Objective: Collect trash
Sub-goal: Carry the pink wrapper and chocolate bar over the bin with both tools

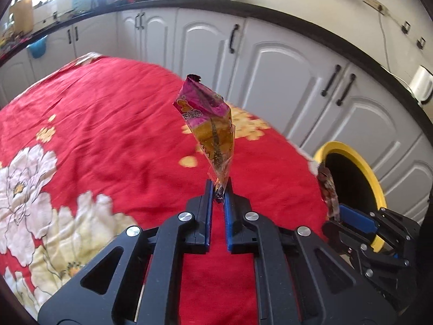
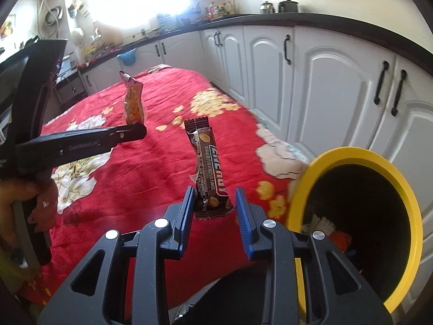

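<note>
While both wrappers hang clear of the red flowered cloth (image 1: 108,124), neither has reached the bin yet, so the collecting looks about midway: pickup done, drop-off left. Furthest left, the left gripper (image 1: 218,189) has its jaws pinched fully together on the bottom tip of a pink-and-orange snack wrapper (image 1: 209,124), which stands up from the pads. To its right, the right gripper (image 2: 215,203) has its jaws partly apart, clamped across the lower end of a brown bar wrapper (image 2: 209,168) that sticks upward. Rightmost stands the yellow-rimmed bin (image 2: 400,189), just beside the right gripper, with some rubbish already lying at its dark bottom.

No other loose trash shows on the cloth in either view. Only the right wrist view shows the person's hand (image 2: 29,203) on the left tool's handle and the bin's contents. The left wrist view alone shows how tightly the pink wrapper's tip is nipped.
</note>
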Demonstrator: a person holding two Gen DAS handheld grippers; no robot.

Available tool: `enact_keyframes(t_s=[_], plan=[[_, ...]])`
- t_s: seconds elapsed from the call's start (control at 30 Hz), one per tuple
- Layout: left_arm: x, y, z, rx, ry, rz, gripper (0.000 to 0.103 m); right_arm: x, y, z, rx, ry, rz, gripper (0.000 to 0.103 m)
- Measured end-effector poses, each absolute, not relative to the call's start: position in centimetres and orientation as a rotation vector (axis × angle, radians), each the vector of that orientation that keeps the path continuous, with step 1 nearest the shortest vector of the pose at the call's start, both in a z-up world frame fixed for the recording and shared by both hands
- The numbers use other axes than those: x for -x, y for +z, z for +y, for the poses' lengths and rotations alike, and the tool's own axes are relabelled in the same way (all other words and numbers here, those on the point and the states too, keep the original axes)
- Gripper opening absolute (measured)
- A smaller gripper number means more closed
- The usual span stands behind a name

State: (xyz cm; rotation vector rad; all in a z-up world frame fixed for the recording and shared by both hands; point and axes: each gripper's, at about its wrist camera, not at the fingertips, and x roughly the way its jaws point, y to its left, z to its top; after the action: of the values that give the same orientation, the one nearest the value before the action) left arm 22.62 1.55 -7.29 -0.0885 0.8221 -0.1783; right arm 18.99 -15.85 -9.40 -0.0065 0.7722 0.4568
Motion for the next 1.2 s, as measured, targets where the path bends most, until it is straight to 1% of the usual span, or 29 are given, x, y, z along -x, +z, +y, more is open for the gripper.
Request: enact_keyframes(t_s=[0.63,1.2], plan=[[-22.0,-4.8,-8.8,0.018,-0.352,0.777,0.004,-18.2,-8.0,-25.7,-0.101,0.299,0.725,0.029],[-21.4,-5.4,-15.3,-0.033,-0.457,0.792,0.004,-17.5,-9.2,-33.0,-0.125,0.173,0.737,0.029]])
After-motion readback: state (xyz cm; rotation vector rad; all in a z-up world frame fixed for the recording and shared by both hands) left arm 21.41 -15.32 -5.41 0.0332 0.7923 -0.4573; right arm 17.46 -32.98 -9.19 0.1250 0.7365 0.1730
